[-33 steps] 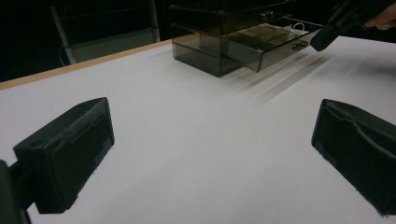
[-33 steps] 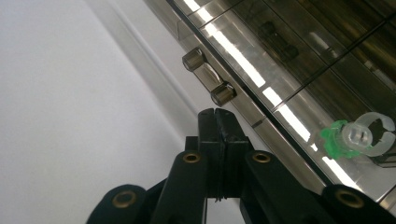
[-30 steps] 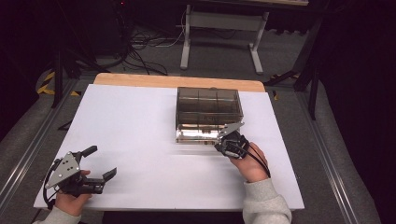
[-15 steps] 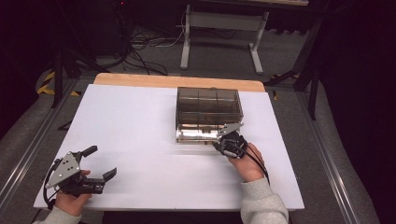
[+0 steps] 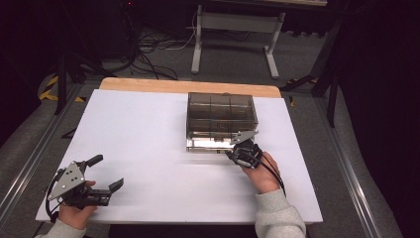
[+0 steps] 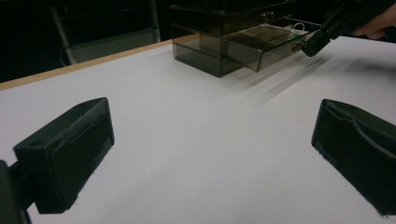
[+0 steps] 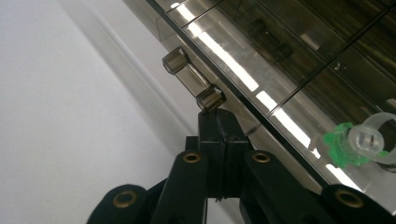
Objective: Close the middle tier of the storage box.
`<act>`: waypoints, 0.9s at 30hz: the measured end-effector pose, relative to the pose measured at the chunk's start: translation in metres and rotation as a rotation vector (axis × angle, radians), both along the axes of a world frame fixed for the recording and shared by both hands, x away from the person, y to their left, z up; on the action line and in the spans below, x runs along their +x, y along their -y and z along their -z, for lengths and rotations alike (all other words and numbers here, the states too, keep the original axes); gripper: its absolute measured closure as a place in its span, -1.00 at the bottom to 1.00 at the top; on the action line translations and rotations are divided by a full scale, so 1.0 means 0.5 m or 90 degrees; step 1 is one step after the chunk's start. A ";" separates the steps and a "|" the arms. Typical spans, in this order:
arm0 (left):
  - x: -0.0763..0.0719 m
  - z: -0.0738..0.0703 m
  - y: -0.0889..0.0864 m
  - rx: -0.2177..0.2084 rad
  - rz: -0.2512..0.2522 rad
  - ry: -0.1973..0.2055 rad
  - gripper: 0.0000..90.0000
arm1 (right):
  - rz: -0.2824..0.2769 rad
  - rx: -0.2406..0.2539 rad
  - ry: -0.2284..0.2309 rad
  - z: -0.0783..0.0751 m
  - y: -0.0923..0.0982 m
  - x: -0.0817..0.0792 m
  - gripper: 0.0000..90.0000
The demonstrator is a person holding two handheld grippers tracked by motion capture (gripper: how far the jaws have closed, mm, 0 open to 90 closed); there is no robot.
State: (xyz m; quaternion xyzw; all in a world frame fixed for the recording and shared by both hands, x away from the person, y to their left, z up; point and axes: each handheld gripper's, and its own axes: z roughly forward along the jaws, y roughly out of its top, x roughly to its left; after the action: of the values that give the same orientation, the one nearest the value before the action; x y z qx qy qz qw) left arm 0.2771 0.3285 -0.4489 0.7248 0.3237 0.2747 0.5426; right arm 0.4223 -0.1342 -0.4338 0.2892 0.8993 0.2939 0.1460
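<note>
— Where's the drawer box (image 5: pixel 221 115) sitting?

— On the white surface (image 5: pixel 148 139), toward one o'clock from the middle. Its bottom drawer (image 5: pixel 210 144) is out a little, and the right tongs (image 5: pixel 234 152) are pressed tight together with their tip against one of the smoky knobs (image 7: pixel 210 99).

— Gripping it?

— Hard to say from here; the tip looks to be just under the knob, not around it. If the person pulls now, I'd guess the tongs slide off, or the light box skids toward six o'clock.

— And the green ring (image 7: pixel 355 142) inside?

— A jerk could rattle it about. The left tongs (image 5: pixel 107 172) sit wide open at seven o'clock, steadying nothing.
</note>
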 end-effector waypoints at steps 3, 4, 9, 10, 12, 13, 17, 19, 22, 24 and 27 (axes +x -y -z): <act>0.000 0.000 0.000 0.003 0.002 0.001 -1.00 | 0.002 0.002 0.006 -0.002 0.000 0.002 1.00; 0.000 0.000 0.001 0.001 0.002 0.001 -1.00 | 0.003 0.000 0.008 -0.002 0.000 0.003 1.00; 0.001 0.000 0.001 0.004 0.002 0.001 -1.00 | 0.006 0.000 0.022 -0.006 -0.006 0.012 1.00; 0.001 0.000 0.001 0.004 0.002 0.001 -1.00 | 0.006 0.000 0.022 -0.006 -0.006 0.012 1.00; 0.001 0.001 0.002 0.003 0.001 0.000 -1.00 | 0.011 0.002 0.030 -0.009 -0.009 0.014 1.00; 0.001 0.001 0.003 0.001 0.000 -0.001 -1.00 | 0.013 0.002 0.031 -0.010 -0.010 0.015 1.00; 0.001 0.001 0.001 0.003 0.001 0.000 -1.00 | 0.026 0.005 0.033 -0.010 -0.011 0.029 1.00; 0.001 0.001 0.001 0.003 0.001 0.000 -1.00 | 0.030 0.006 0.034 -0.009 -0.011 0.033 1.00; 0.001 0.001 0.002 0.000 0.000 -0.001 -1.00 | 0.035 0.003 0.038 -0.009 -0.011 0.037 1.00; 0.001 0.001 0.001 0.002 0.000 0.000 -1.00 | 0.042 0.006 0.037 -0.009 -0.010 0.041 1.00; 0.000 0.000 0.001 0.003 -0.001 0.000 -1.00 | 0.051 0.007 0.041 -0.008 -0.011 0.048 1.00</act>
State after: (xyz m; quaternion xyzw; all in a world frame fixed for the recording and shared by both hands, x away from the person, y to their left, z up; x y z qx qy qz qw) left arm 0.2773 0.3281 -0.4491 0.7259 0.3238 0.2756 0.5406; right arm 0.4463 -0.1289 -0.4299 0.3162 0.8801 0.3022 0.1848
